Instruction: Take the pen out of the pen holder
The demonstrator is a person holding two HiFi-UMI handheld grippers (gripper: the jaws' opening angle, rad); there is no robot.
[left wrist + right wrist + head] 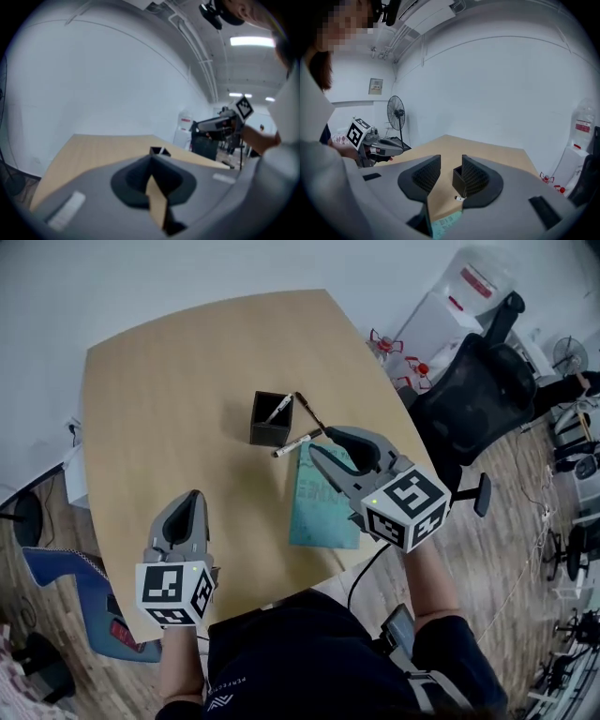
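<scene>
A black square pen holder (271, 419) stands mid-table with a white pen (279, 408) leaning inside it. A second white pen (292, 445) lies on the table just in front of the holder, and a dark pen (310, 414) lies to its right. My right gripper (322, 442) hovers open beside the lying pen, with nothing between its jaws. In the right gripper view the holder (457, 181) shows past the open right gripper (450, 161). My left gripper (194, 496) hangs near the table's front edge, shut and empty. In the left gripper view its jaws (151, 159) meet, and the holder (159, 151) is far ahead.
A teal notebook (322, 498) lies under the right gripper by the table's front right edge. A black office chair (473, 390) and a water dispenser (464, 292) stand to the right of the table. A blue chair (80, 592) is at the lower left.
</scene>
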